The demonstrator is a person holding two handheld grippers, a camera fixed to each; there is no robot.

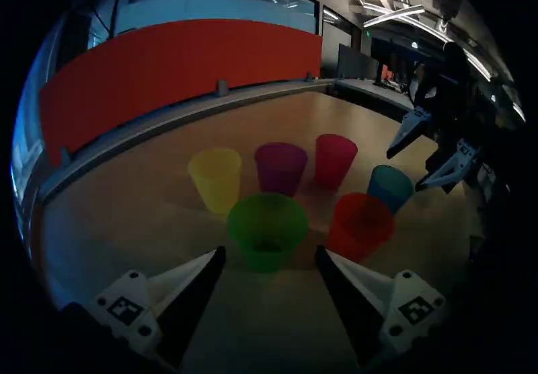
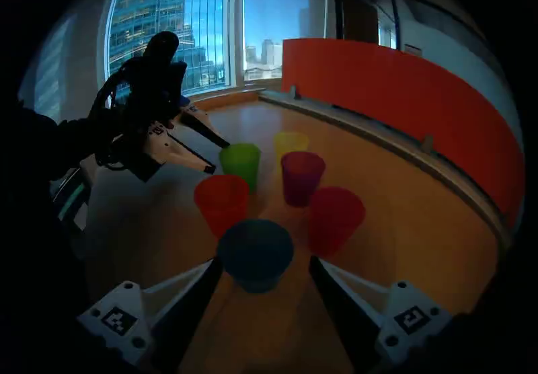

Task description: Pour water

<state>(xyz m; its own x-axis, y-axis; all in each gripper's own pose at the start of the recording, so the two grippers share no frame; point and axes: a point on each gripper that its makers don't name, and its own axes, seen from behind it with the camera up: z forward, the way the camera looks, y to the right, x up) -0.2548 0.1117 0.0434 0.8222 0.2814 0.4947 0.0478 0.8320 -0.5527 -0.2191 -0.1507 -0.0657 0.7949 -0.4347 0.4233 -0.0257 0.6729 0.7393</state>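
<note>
Several translucent plastic cups stand in a cluster on the wooden table (image 1: pixel 134 226). In the left gripper view my left gripper (image 1: pixel 269 256) is open, and the green cup (image 1: pixel 267 231) stands just ahead of its fingertips. Behind it are the yellow cup (image 1: pixel 215 179), purple cup (image 1: pixel 281 167), pink cup (image 1: pixel 334 160), red cup (image 1: pixel 360 226) and teal cup (image 1: pixel 390 187). The right gripper (image 1: pixel 405 170) hangs open just right of the teal cup. In the right gripper view my right gripper (image 2: pixel 263 263) is open, with the teal cup (image 2: pixel 255 253) close between its fingertips. The left gripper (image 2: pixel 216 157) is beside the green cup (image 2: pixel 241 162).
An orange-red partition (image 1: pixel 181 71) with a grey rail runs along the table's far edge. Large windows (image 2: pixel 175 31) lie beyond the table in the right gripper view. A person's dark sleeve (image 2: pixel 60 138) holds the left gripper at the left. Bare tabletop (image 2: pixel 417 239) stretches to the right of the cups.
</note>
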